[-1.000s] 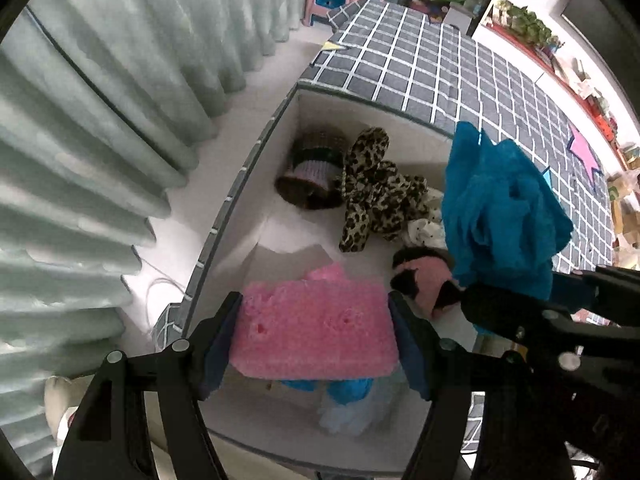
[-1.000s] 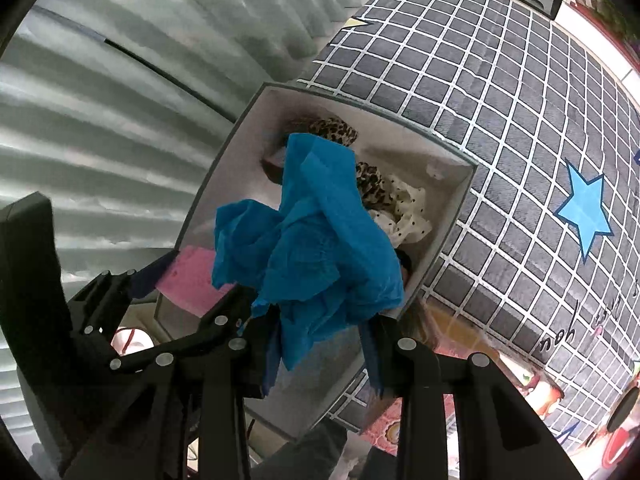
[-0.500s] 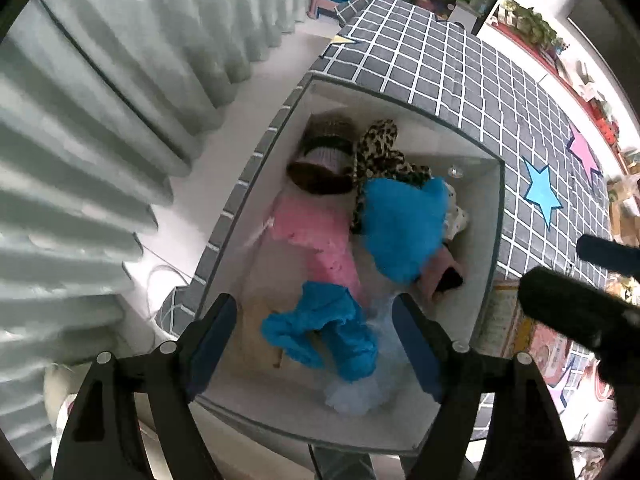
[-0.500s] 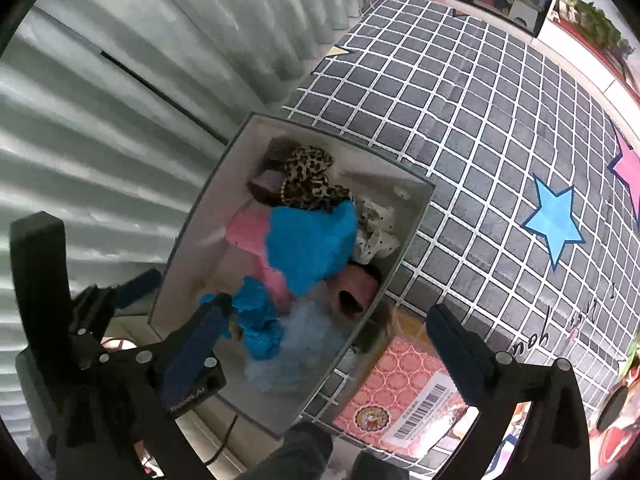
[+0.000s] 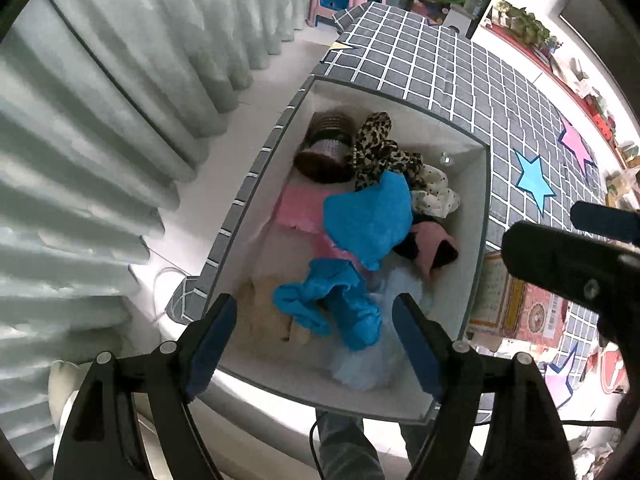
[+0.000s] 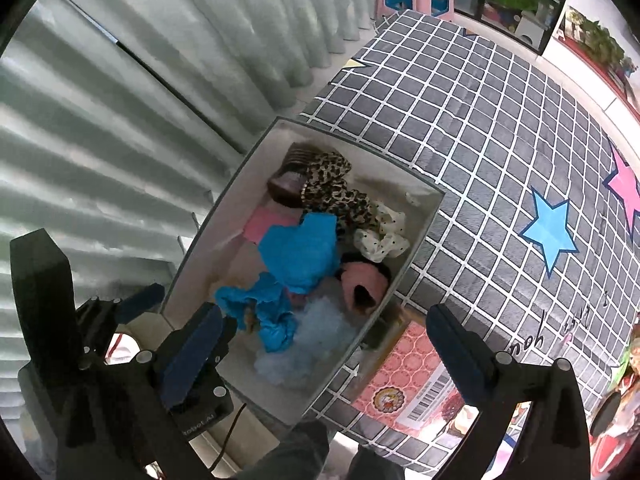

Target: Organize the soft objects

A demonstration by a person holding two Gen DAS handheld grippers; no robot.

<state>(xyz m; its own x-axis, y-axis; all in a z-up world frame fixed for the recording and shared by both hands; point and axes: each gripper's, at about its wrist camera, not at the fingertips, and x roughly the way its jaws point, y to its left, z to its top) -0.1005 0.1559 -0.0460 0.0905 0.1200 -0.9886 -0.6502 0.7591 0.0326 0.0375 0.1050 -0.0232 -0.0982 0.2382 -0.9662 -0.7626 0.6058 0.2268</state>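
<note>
A white box (image 5: 478, 216) stands by the edge of the checked bed. Inside it, a bright blue cloth (image 5: 368, 220) lies on a pink sponge (image 5: 298, 208). Around them are a ruffled blue cloth (image 5: 332, 304), a leopard-print piece (image 5: 376, 152), a knitted hat (image 5: 326, 148), a spotted white cloth (image 5: 436, 196) and a pink-and-black item (image 5: 430, 242). My left gripper (image 5: 314, 312) hangs open above the box's near end, holding nothing. My right gripper (image 6: 324, 316) is wide open and empty above the same box (image 6: 424, 216), with the blue cloth (image 6: 300, 248) below it.
A grey checked bedspread (image 6: 500, 140) with stars stretches right of the box. Pleated curtains (image 5: 120, 120) hang on the left over a pale floor. A pink printed packet (image 6: 412, 380) lies beside the box's near right corner. A person's legs (image 5: 344, 440) show below.
The left gripper let go of the pink sponge and the right let go of the blue cloth; both now lie in the box. Both grippers have risen away from it.
</note>
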